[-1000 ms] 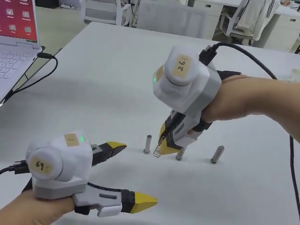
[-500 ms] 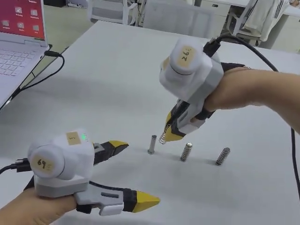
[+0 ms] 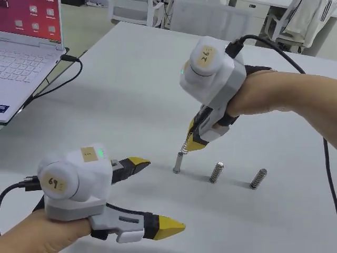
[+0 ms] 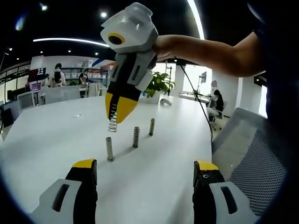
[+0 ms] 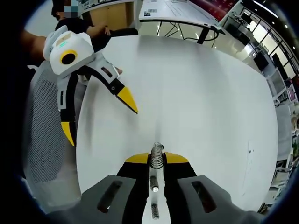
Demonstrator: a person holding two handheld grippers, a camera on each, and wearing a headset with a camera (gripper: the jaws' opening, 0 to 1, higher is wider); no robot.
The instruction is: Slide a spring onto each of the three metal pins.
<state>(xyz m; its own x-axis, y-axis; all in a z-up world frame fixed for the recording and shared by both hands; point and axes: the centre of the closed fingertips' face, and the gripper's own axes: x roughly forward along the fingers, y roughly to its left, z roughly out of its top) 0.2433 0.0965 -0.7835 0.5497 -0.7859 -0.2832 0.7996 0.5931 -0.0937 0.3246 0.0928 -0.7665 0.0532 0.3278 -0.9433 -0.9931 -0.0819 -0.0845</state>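
While the left gripper sits nearest w/ jaws wide apart, nothing btwn them, the bare pin stands just beyond. Right gripper is clamped on a spring, tilted, low end just over that pin's top. To the right, 2nd pin and 3rd pin both wear springs. Laptop far left.

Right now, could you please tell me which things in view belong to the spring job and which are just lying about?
Job: spring, held in the right gripper; bare metal pin; two pins already carrying springs.
Lying about: laptop; its black cable.
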